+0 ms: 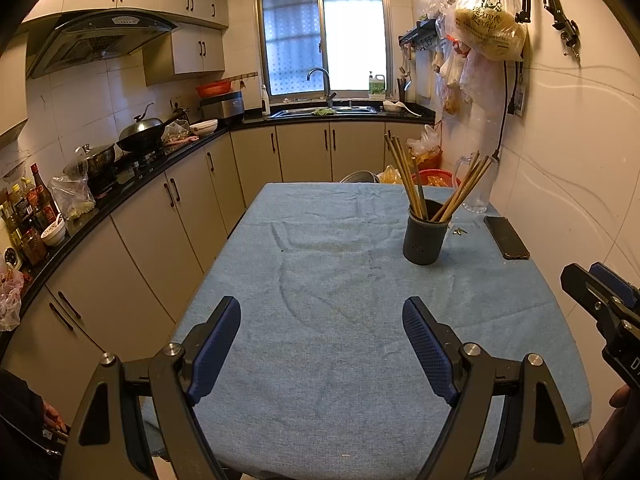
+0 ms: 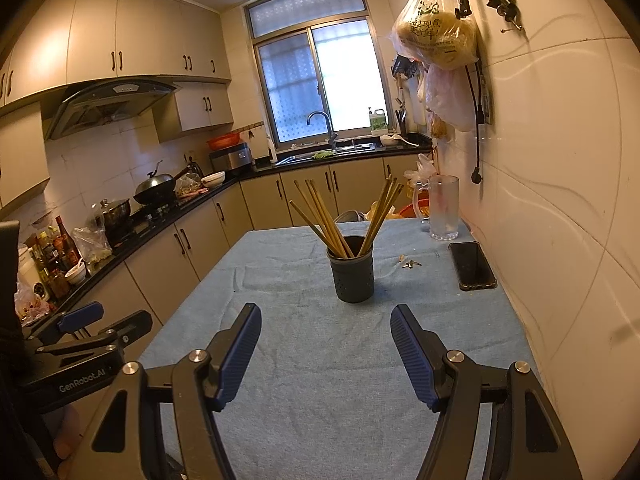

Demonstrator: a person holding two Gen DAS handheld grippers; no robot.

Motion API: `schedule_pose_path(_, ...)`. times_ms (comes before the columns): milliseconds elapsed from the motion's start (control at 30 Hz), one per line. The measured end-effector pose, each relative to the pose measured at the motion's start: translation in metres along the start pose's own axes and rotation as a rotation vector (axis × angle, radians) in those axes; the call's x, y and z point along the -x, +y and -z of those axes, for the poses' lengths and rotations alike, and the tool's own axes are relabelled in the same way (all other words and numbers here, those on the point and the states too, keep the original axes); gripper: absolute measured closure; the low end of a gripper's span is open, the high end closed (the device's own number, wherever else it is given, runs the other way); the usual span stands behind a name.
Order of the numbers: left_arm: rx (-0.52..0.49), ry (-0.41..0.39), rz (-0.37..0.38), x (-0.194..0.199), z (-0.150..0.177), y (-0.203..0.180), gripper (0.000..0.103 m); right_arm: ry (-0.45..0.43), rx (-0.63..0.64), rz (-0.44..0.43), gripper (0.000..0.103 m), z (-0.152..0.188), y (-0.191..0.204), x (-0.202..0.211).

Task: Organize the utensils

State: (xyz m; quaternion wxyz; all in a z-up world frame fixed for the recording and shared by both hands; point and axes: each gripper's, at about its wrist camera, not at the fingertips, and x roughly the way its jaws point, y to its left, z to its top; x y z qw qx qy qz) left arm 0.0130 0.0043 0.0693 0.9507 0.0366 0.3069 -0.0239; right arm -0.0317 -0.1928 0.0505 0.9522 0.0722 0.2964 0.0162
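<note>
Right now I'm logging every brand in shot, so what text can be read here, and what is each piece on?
"GenRobot.AI": on the left gripper, seen from the right wrist view.
"D": cut-off letter on the right gripper.
Green print on the hanging plastic bag: too blurred to read.
Green bottle label and counter bottles: too small to read.

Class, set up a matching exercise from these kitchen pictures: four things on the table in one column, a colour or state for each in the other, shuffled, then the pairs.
Things
1. chopsticks
2. phone
3. glass mug
4. tablecloth

Descriptions
A. lying flat by the wall
B. light blue, wrinkled
C. standing in the dark holder
D. clear, upright at the far corner

Pairs: 1-C, 2-A, 3-D, 4-B
</note>
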Motion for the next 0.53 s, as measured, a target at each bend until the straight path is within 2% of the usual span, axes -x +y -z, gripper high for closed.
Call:
schedule_pose_path(367, -0.002, 0.004, -0.002, -0.004, 0.000, 0.000, 0.019, 0.008, 0.000, 0.000, 0.033, 0.000, -0.002, -0.006)
schedule_pose_path(533, -0.003, -0.035, -0.003, -0.008, -0.001, 0.002, 0.019, 0.010, 0.001, -0.002, 0.032, 0.000, -0.002, -0.012)
